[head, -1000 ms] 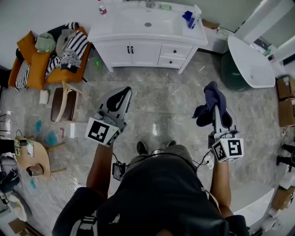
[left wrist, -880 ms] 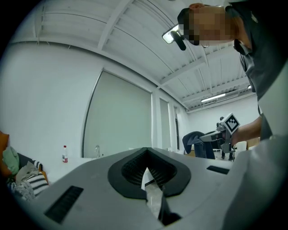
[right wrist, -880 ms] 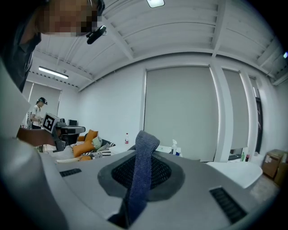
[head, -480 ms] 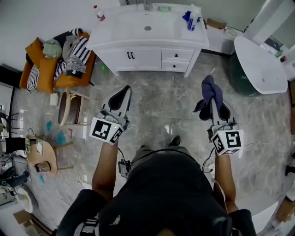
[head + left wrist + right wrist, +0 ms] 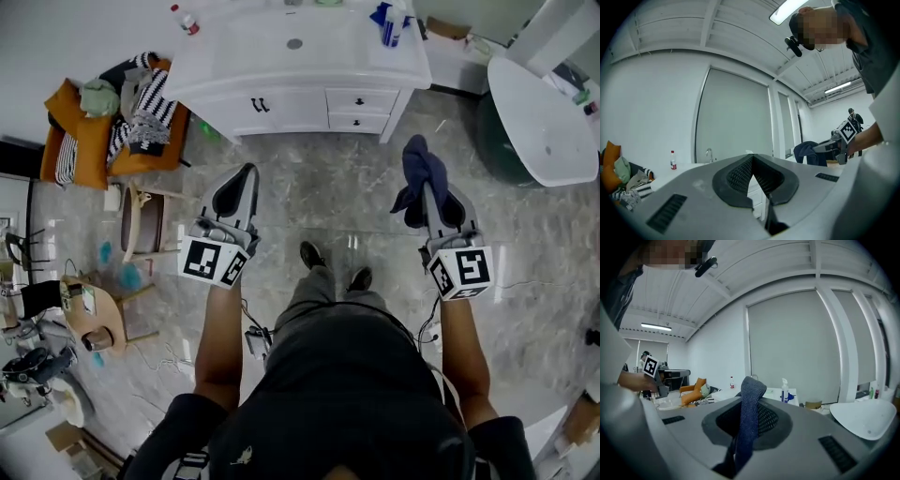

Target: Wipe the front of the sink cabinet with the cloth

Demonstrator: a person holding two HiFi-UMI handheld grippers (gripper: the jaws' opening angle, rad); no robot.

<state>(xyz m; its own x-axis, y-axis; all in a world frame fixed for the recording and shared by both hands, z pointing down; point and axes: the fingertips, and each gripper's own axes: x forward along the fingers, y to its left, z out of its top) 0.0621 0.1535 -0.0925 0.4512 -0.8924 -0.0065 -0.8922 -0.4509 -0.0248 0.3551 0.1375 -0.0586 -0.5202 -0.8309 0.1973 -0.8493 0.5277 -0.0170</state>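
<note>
**Cloth in hand, closing on the cabinet**

The right gripper (image 5: pixel 429 202) is clenched on the cloth (image 5: pixel 417 164), a dark blue knitted rag that stands bunched above the jaws and hangs limp down the gripper's left side. The left gripper (image 5: pixel 246 178) holds nothing: its ribbed black pads meet at the tips, with only the room showing behind them.

Over the last second the sink cabinet (image 5: pixel 309 105) has slid nearer to both grippers and its far edge has run out of the top of the head view, while the person's shoes have come into sight on the floor (image 5: pixel 347 202). I read this as a walk up to the cabinet. The wiping is not begun, since the cloth is held well apart from the cabinet front.

That front is flat and glossy white, with two doors at left and two drawers at right, each with small dark handles. The floor is polished grey marbled tile. A smooth white tub (image 5: pixel 544 117) stands at far right, and an orange chair (image 5: pixel 80 150) heaped with soft striped clothes at far left
</note>
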